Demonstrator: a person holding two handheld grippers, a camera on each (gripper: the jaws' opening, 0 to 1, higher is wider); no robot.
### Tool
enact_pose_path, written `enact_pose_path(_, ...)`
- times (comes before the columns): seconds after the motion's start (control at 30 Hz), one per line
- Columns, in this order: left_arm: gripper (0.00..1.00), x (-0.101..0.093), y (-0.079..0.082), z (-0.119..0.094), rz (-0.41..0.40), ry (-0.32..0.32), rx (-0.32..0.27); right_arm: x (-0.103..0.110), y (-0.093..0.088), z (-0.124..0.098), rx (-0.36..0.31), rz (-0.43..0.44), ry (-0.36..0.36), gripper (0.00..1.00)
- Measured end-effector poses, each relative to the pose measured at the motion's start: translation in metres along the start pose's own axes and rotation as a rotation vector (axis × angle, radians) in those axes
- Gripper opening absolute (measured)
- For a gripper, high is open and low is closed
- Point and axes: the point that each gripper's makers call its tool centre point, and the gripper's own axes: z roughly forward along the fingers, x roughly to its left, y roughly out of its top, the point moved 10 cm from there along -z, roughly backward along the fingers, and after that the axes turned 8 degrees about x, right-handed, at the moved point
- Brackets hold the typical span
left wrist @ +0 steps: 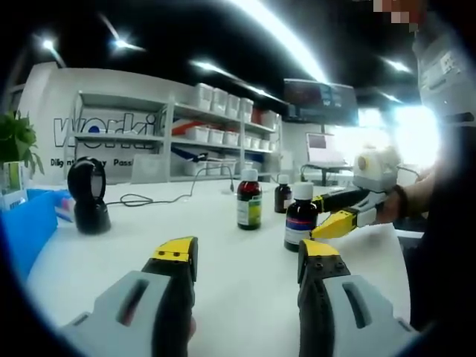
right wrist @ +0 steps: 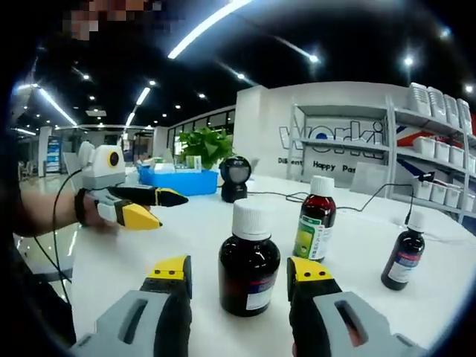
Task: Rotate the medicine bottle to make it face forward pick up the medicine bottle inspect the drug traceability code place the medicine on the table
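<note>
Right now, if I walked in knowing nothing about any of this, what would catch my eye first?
Probably the dark medicine bottle with a white cap, standing upright on the white table between the yellow tips of the open right gripper. Next, the open left gripper, held in a hand off to one side. Two more bottles stand behind, and a black scanner near a blue tray.

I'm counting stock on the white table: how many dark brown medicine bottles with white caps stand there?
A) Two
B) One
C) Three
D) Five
C: the right gripper view shows three dark brown white-capped bottles standing on the white table: one between the right claw's jaws, one with a green label behind it, and a smaller one farther right.
</note>
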Motion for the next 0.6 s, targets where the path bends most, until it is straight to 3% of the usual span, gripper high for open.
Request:
enact_pose_path(0.27, 0.45, 0.0, 0.0, 0.0, 0.001, 0.0, -0.003, -0.032, 0.008, 0.0, 0.016, -0.042, 0.24, 0.5)
enact_pose_path(0.5, 0.45, 0.0, 0.0, 0.0, -0.001, -0.001, 0.0, -0.036, 0.002, 0.013, 0.056, -0.169, 0.42, 0.49)
enact_pose_path(0.6, 0.45, 0.001, 0.0, 0.001, -0.002, -0.003, 0.0, -0.038, 0.0, 0.019, 0.05, -0.154, 0.48, 0.46)
